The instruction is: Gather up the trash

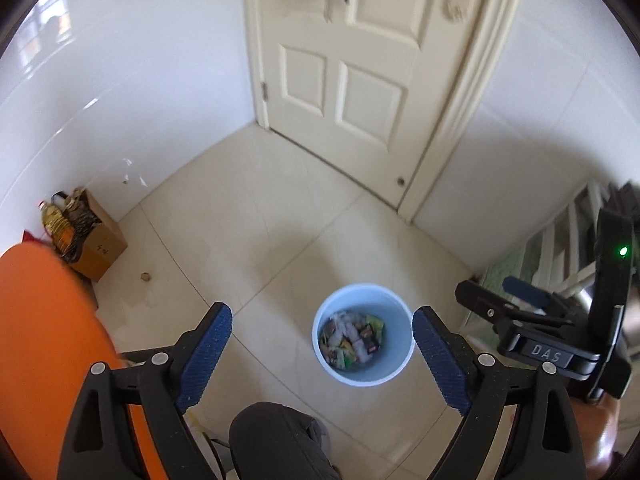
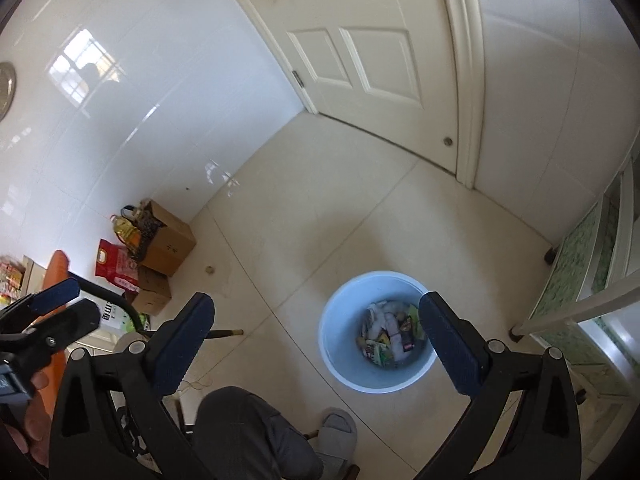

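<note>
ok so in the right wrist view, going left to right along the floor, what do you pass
red bag → cardboard box → small brown scrap on the tiles → light blue trash bin, wrappers inside → green patterned cabinet front

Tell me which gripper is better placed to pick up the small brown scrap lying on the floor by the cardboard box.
Left, probably: the small brown scrap lies toward the left gripper side; both grippers' jaws are open and empty.
</note>
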`<action>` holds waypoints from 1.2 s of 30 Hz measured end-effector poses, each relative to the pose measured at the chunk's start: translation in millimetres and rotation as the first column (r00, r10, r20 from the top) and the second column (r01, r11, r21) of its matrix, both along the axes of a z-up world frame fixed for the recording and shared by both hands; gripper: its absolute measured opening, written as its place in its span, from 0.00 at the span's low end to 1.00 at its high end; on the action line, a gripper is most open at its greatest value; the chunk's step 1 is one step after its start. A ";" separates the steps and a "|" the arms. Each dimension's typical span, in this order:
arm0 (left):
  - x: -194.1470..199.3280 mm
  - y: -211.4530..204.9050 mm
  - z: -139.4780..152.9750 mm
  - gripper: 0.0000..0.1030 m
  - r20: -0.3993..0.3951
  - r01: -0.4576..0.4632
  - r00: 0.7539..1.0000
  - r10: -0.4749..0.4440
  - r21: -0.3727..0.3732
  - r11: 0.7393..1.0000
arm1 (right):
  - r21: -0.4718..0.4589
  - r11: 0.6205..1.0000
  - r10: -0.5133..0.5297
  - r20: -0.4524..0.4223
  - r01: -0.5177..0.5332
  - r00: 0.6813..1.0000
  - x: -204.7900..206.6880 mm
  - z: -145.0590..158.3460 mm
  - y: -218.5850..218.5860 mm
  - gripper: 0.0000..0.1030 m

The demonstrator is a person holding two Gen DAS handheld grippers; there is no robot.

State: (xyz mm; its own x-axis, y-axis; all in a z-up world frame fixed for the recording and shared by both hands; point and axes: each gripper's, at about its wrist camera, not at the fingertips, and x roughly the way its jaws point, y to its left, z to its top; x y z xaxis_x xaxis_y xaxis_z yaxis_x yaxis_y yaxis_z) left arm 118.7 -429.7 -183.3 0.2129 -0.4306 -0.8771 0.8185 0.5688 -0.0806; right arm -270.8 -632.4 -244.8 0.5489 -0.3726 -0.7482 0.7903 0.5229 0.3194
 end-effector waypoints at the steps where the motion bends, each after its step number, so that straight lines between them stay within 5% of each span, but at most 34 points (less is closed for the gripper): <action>1: -1.8 17.1 9.1 0.87 0.010 -0.017 1.000 0.017 -0.024 1.000 | -0.019 1.000 0.009 0.008 -0.009 1.000 3.3 10.9 8.6 1.00; 8: -25.6 145.1 89.3 0.88 0.106 -0.133 0.982 0.155 -0.187 0.973 | -0.146 0.985 0.098 0.059 -0.088 0.993 32.1 78.7 74.6 1.00; 13: -64.3 240.6 136.4 0.93 0.180 -0.234 0.939 0.293 -0.290 0.928 | -0.236 0.955 0.207 0.091 -0.180 0.974 60.5 122.4 140.4 1.00; 19: -117.8 356.4 166.7 0.99 0.255 -0.358 0.845 0.470 -0.383 0.852 | -0.342 0.881 0.382 0.105 -0.327 0.918 98.1 163.1 241.9 1.00; 27: -206.0 460.1 163.3 1.00 0.325 -0.507 0.678 0.659 -0.441 0.740 | -0.446 0.785 0.511 0.075 -0.429 0.857 125.6 186.8 352.3 1.00; 36: -286.4 485.3 137.4 0.99 0.315 -0.618 0.561 0.766 -0.456 0.640 | -0.519 0.702 0.582 0.022 -0.488 0.813 133.3 185.0 440.7 1.00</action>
